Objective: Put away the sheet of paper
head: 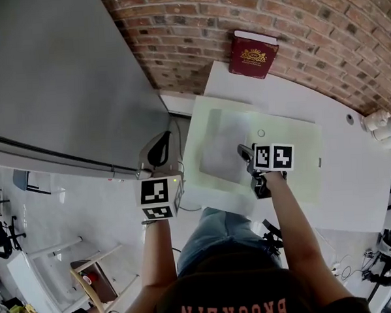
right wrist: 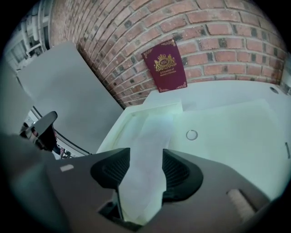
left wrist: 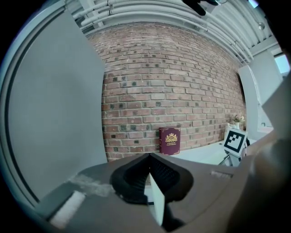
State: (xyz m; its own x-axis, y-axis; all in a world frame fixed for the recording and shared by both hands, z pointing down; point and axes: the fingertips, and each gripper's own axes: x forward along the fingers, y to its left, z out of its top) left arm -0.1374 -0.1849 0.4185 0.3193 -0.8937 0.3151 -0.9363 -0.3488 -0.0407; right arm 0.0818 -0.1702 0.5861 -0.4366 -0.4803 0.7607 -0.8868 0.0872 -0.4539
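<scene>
The thin, pale grey-white rectangular sheet of paper point(head: 221, 148) is slightly translucent, so the green beneath tints it, and it looks smooth and uncreased. It lies flat in the left half of a pale green shallow plastic tray point(head: 294, 170) on the white table point(head: 354, 183).

In the head view its long axis runs from about 12 o'clock to 6 o'clock, leaning a little toward 1. The far short edge points at the red brick wall point(head: 306, 22) and the near one at the person.

The right gripper point(head: 246, 153) reaches in at the sheet's 3 o'clock edge. Its jaws stand apart with the paper between them, and the pads do not press on it.

The left gripper point(head: 161, 148) hangs off the table at the tray's 9 o'clock, in front of a large plain grey panel point(head: 54, 81). Its jaws meet at the tips. A pale sliver shows between the pads, and I cannot tell what it is.

A maroon hardback book with a gold crest point(head: 252, 53) stands against the wall at the tray's 12 o'clock.
</scene>
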